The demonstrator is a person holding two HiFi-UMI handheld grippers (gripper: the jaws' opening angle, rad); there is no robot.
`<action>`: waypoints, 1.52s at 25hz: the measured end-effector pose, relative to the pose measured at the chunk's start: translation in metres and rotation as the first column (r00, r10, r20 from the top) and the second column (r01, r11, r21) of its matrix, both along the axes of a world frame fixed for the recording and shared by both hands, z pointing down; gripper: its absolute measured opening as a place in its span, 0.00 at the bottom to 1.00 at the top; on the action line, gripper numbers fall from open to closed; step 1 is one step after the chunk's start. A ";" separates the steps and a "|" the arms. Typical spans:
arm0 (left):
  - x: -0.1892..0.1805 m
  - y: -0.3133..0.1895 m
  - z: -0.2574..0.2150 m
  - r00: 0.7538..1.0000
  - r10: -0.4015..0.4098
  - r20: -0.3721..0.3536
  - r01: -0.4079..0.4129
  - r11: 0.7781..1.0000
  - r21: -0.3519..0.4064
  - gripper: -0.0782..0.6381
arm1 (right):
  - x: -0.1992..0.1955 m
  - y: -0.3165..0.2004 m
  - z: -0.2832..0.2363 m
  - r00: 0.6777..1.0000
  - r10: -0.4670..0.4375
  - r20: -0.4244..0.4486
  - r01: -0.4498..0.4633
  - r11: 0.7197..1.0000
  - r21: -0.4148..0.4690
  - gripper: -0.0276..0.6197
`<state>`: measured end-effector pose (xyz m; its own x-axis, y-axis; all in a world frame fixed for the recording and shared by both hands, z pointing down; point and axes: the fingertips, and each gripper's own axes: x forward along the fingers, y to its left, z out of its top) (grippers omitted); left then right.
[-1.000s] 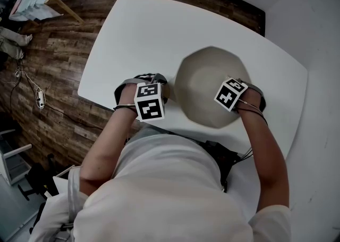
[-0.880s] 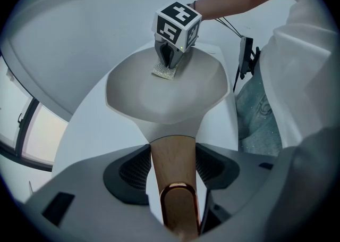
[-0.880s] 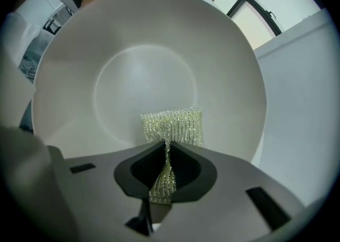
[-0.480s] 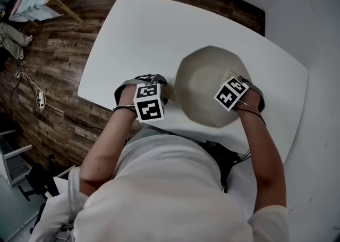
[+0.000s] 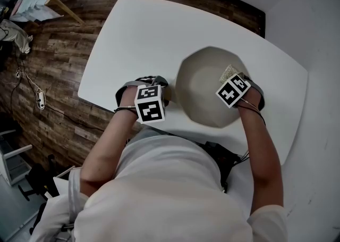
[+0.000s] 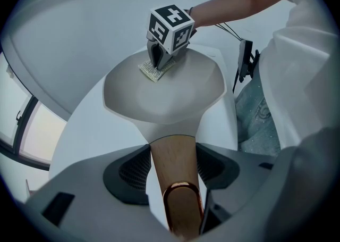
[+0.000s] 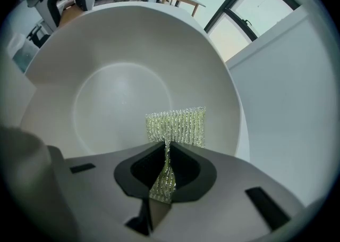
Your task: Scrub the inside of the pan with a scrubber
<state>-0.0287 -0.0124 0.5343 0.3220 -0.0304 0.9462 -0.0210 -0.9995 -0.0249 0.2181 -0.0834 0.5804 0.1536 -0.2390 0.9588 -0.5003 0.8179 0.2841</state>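
pan [image 5: 202,92] on the white table [image 5: 138,28], wooden handle [image 6: 171,156] clamped between the closed jaws of the left gripper [image 6: 175,198], left forearm bent in close to the body. over on the right, forearm stretched forward, right gripper [image 7: 166,174] tipped down over the rim, jaws pinching the mesh scrubber [image 7: 178,126], pressing it against the inner wall on the pan's right side.
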 end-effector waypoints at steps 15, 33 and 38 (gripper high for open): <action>0.002 -0.001 -0.001 1.000 -0.002 -0.009 0.002 1.000 -0.003 0.47 | -0.010 -0.029 -0.005 0.996 0.057 0.073 -0.060 0.997 0.042 0.11; 0.003 -0.001 -0.001 1.000 0.000 -0.020 -0.001 1.000 -0.014 0.47 | -0.033 -0.060 -0.013 0.947 0.131 0.292 -0.166 0.982 0.096 0.11; 0.003 0.000 -0.001 1.000 0.008 -0.017 -0.008 1.000 -0.015 0.47 | -0.040 -0.066 -0.016 0.928 0.139 0.345 -0.188 0.976 0.113 0.11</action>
<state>-0.0254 -0.0120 0.5330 0.3384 -0.0136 0.9409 -0.0133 -0.9999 -0.0096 0.1783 -0.1490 0.5643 -0.1199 -0.3745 0.9195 -0.7092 0.6804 0.1846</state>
